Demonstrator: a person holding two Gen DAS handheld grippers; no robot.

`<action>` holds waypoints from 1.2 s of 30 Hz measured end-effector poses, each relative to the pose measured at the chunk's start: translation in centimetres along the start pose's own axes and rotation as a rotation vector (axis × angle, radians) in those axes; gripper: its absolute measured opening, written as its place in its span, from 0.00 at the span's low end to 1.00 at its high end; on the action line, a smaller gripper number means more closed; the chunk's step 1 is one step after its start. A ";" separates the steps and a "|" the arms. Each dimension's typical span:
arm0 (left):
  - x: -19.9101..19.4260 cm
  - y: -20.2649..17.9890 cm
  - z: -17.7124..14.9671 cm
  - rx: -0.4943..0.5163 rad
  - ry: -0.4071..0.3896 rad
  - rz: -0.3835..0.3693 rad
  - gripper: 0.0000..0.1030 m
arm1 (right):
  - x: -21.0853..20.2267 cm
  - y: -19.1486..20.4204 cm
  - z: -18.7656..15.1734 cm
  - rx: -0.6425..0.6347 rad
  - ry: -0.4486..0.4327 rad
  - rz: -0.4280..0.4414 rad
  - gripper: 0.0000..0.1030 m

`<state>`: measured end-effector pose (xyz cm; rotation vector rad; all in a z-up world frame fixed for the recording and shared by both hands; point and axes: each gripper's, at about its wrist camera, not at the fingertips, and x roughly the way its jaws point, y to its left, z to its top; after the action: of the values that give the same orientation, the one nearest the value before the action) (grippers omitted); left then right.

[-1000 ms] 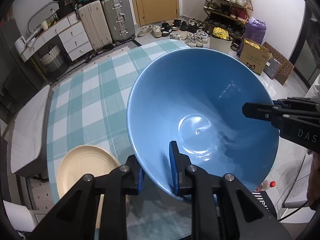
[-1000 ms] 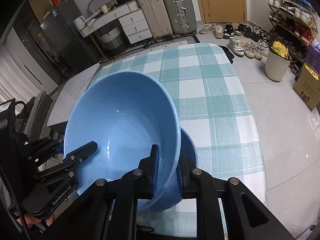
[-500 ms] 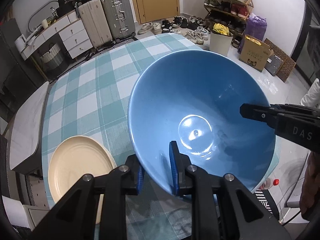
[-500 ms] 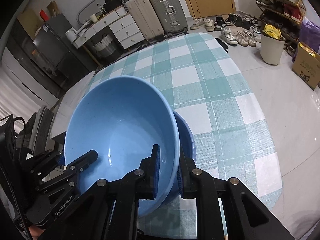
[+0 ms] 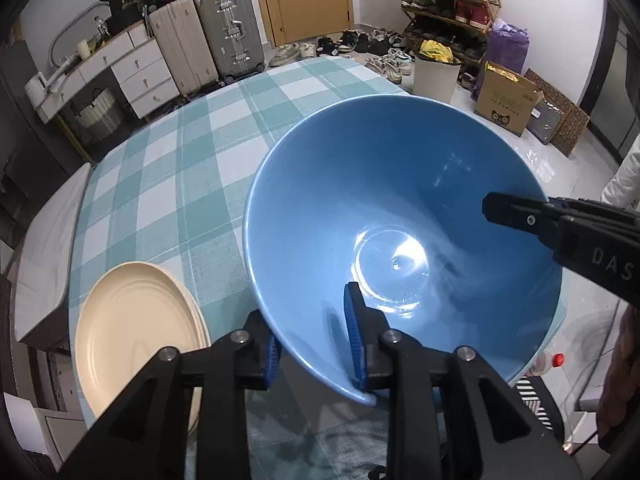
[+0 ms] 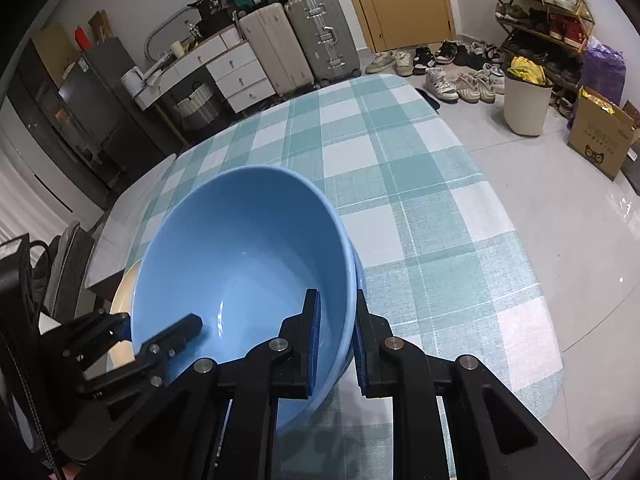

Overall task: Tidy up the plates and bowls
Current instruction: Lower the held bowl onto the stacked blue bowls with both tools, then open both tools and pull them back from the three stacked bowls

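Blue bowl (image 5: 400,216) sits tilted over the near part of the worktop (image 5: 168,184), nested in or on a second blue bowl (image 6: 359,276) whose rim peeks out on the right in the right wrist view. Left tool (image 5: 314,344) clamps the bowl's near rim, one pad inside, one outside. Right tool (image 6: 336,340) pinches the opposite rim the same way; whether it grips one bowl or both rims I cannot tell. Each tool shows in the other's view. Cream plate (image 5: 136,344) lies on the worktop just left of the bowls, near the edge. Checked teal cloth covers the worktop. Suitcases (image 5: 208,44), shoe rack (image 5: 448,4), bin (image 5: 436,76) behind on floor.
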<state>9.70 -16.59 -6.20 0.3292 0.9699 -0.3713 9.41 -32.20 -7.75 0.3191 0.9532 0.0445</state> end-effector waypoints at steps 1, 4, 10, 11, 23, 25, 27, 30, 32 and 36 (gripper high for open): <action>-0.1 -0.2 -0.1 0.008 -0.009 0.012 0.25 | -0.1 0.0 -0.1 -0.002 -0.004 0.000 0.15; -0.1 -0.3 -0.3 0.017 -0.017 0.018 0.27 | -0.1 0.4 -0.3 -0.031 -0.020 -0.033 0.15; 0.0 1.5 -0.3 -0.063 -0.021 -0.066 0.28 | -0.1 1.1 -0.4 -0.072 -0.055 -0.049 0.15; 0.0 1.7 -0.3 -0.075 -0.023 -0.079 0.28 | -0.1 1.1 -0.4 -0.073 -0.055 -0.051 0.15; 0.0 3.7 -0.6 -0.188 -0.017 -0.223 0.32 | -0.1 1.3 -0.3 -0.115 -0.078 -0.095 0.15; -0.4 4.0 -0.7 -0.209 -0.035 -0.274 0.35 | 0.0 1.2 -0.2 -0.125 -0.086 -0.102 0.15; -0.7 4.0 -0.6 -0.203 -0.050 -0.273 0.39 | 0.2 1.0 -0.1 -0.141 -0.100 -0.134 0.16; -0.7 4.2 -0.5 -0.190 -0.071 -0.222 0.40 | 0.6 0.4 0.0 -0.110 -0.094 -0.100 0.16; -0.1 4.6 -0.5 -0.197 -0.059 -0.239 0.41 | 0.7 0.2 0.0 -0.102 -0.096 -0.090 0.16; 0.9 5.2 -0.8 -0.206 -0.043 -0.231 0.40 | 0.5 0.2 0.0 -0.090 -0.109 -0.064 0.16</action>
<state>11.86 -11.78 -6.82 0.0219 0.9976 -0.4821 9.69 -31.95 -8.09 0.2057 0.8503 0.0111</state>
